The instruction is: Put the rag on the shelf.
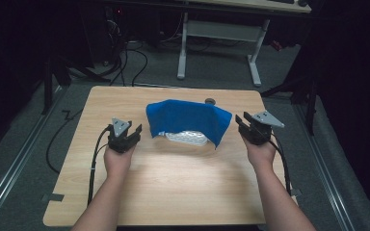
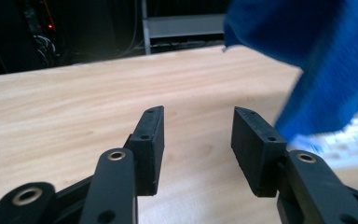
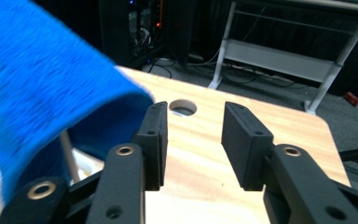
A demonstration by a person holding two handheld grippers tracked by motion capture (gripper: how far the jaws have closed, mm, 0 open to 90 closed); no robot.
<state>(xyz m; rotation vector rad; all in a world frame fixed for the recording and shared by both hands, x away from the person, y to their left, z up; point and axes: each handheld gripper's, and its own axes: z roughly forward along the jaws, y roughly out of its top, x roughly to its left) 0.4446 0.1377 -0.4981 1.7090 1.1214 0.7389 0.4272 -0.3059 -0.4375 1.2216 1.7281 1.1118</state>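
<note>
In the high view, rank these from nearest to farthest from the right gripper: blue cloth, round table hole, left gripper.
From the right gripper:
1. Blue cloth, just to its left, its edge close by.
2. Round table hole, farther back and left, behind the cloth.
3. Left gripper, across the table beyond the cloth.

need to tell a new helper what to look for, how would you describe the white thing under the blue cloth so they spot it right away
Start at the wooden table and find the blue cloth draped near its middle, between the two grippers. Peeking out below the cloth's front edge is a white keyboard-like object, mostly covered. It is the one pale, key-patterned thing on the table, unlike the black grippers on either side.
</note>
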